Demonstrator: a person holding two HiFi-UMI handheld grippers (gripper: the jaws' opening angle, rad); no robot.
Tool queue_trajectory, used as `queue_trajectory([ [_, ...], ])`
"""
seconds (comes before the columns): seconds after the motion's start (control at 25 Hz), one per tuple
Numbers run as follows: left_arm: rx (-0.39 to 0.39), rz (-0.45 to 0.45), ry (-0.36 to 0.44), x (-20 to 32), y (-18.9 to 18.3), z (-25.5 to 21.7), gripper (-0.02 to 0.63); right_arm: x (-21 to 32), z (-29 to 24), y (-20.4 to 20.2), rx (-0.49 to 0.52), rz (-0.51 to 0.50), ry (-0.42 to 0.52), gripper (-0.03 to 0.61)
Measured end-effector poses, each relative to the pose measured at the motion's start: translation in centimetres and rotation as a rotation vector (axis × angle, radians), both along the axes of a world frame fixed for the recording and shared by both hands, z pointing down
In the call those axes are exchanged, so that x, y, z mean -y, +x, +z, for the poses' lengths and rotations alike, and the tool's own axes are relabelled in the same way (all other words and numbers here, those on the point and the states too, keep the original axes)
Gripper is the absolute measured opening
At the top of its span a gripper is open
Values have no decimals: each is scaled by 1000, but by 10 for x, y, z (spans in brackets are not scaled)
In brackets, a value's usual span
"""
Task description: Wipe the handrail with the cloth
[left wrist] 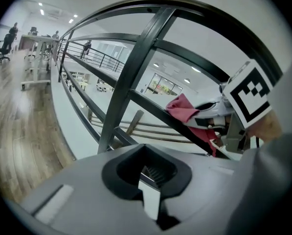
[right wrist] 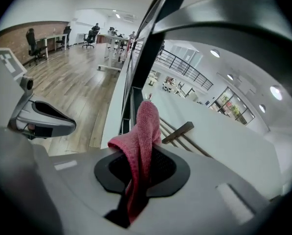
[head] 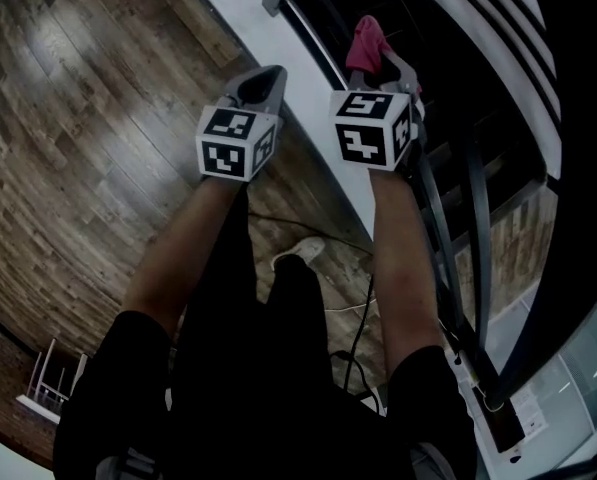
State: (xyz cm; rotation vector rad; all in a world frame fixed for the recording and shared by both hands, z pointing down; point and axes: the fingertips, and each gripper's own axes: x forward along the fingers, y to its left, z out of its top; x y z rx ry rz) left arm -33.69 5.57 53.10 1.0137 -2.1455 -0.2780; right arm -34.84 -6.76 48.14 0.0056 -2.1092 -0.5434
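Note:
The black metal handrail point(head: 475, 218) runs along my right side, over a drop to a lower floor. Its curved top rail point(left wrist: 136, 6) and an upright post point(left wrist: 131, 77) fill the left gripper view. A pink cloth point(head: 366, 43) sticks up from my right gripper point(head: 383, 63), which is shut on it close to the railing bars. In the right gripper view the cloth point(right wrist: 141, 146) hangs over the jaws of the right gripper point(right wrist: 143, 168), with the post point(right wrist: 146, 58) just beyond. My left gripper point(head: 268, 76) is shut and holds nothing, left of the right one, over the white ledge point(head: 278, 48).
Wooden floor point(head: 78, 118) spreads to the left. Cables point(head: 348, 313) and the person's shoe point(head: 298, 253) lie below the arms. A white stand point(head: 48, 388) is at the lower left. Desks and chairs point(right wrist: 43, 40) stand far off.

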Motion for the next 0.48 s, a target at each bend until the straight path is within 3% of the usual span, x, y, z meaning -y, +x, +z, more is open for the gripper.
queue_trajectory([
  [0.16,-5,-9,15,-4,-11,-1,-2,-5,-1,-9,-28,-25,50,41],
  [0.48,-39,-41,35,-16,-30,3,-2,-21,-2,-40,-26,-20,-5,43],
])
